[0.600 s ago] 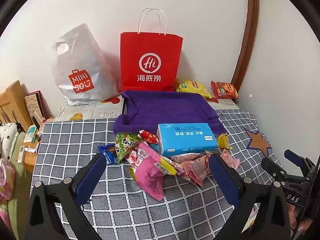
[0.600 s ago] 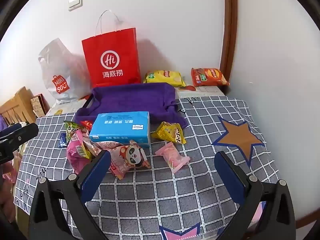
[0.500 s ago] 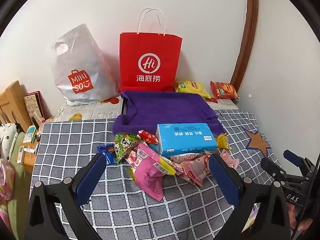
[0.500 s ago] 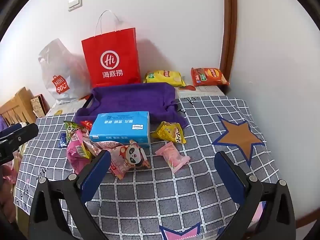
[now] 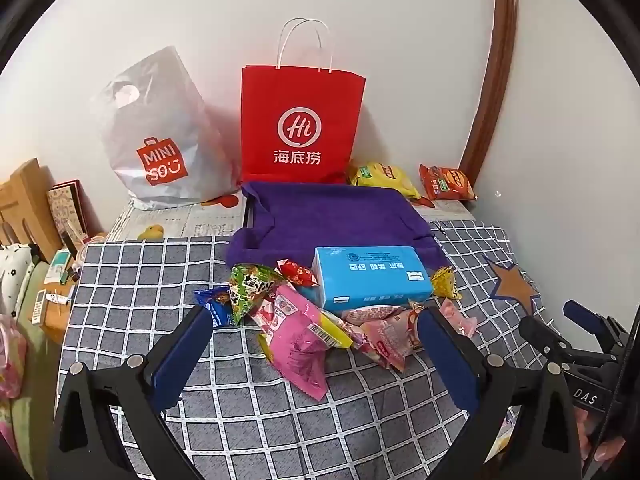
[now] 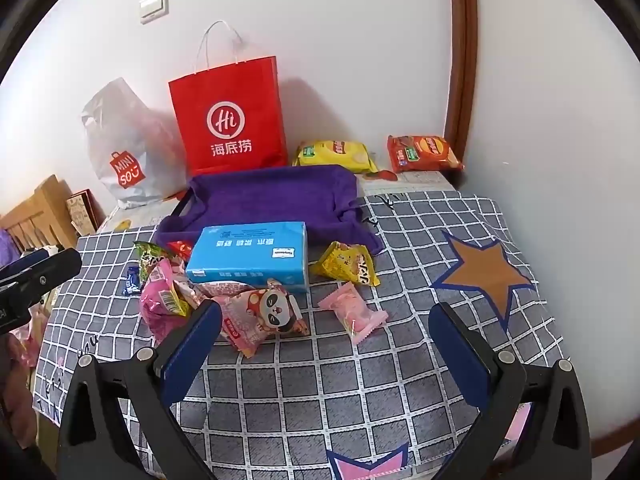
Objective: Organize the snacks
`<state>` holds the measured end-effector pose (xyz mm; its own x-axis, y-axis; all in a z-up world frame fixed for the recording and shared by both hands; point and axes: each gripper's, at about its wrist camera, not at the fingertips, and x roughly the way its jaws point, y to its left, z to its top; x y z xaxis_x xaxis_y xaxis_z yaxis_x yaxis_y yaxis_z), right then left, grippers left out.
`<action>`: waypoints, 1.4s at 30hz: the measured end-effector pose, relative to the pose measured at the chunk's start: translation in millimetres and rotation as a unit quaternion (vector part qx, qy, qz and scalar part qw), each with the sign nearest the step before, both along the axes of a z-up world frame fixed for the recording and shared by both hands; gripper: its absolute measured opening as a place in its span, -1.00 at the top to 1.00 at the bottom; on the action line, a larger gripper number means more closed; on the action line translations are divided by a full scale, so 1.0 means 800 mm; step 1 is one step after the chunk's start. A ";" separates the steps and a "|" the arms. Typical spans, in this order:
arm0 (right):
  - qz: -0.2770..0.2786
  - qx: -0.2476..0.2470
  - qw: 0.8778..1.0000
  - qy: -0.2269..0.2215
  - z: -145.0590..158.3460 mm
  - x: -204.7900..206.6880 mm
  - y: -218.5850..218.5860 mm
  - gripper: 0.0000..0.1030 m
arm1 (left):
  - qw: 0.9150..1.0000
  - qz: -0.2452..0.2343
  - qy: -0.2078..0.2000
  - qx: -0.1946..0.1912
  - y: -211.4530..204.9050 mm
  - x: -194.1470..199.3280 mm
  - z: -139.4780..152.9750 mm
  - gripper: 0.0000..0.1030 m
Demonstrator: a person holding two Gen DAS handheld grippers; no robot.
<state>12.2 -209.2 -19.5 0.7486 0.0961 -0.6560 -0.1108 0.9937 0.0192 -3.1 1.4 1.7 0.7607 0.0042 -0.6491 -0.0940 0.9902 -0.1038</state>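
Note:
A heap of snack packets lies on the grey checked cloth [image 5: 248, 420] around a blue tissue pack [image 5: 370, 278] [image 6: 250, 256]. In it are a pink packet [image 5: 298, 340], a green packet [image 5: 250, 284], a panda packet [image 6: 262, 314], a small pink sweet [image 6: 354, 312] and a yellow packet [image 6: 348, 268]. Behind the heap sits a tray draped in purple cloth [image 5: 336, 216] [image 6: 272, 196]. My left gripper [image 5: 312, 344] hangs wide open in front of the heap, holding nothing. My right gripper [image 6: 326, 332] is also open and holds nothing, short of the pink sweet.
A red paper bag [image 5: 300, 124] and a grey Miniso bag [image 5: 160, 136] stand against the back wall. Yellow chips [image 6: 334, 156] and orange chips [image 6: 424, 154] lie at the back right. Walls close the back and right; a wooden headboard [image 5: 24, 200] is at the left.

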 end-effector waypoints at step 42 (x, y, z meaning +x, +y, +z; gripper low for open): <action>0.011 0.009 0.999 -0.031 0.027 -0.021 0.008 -0.99 | 1.000 -0.002 -0.017 -0.002 0.001 -0.016 0.010 -0.99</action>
<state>-4.8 -202.7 1.9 0.7851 0.1240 -0.6068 -0.1341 0.9905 0.0288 -15.5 2.4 9.8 0.7820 -0.0017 -0.6233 -0.0855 0.9903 -0.1099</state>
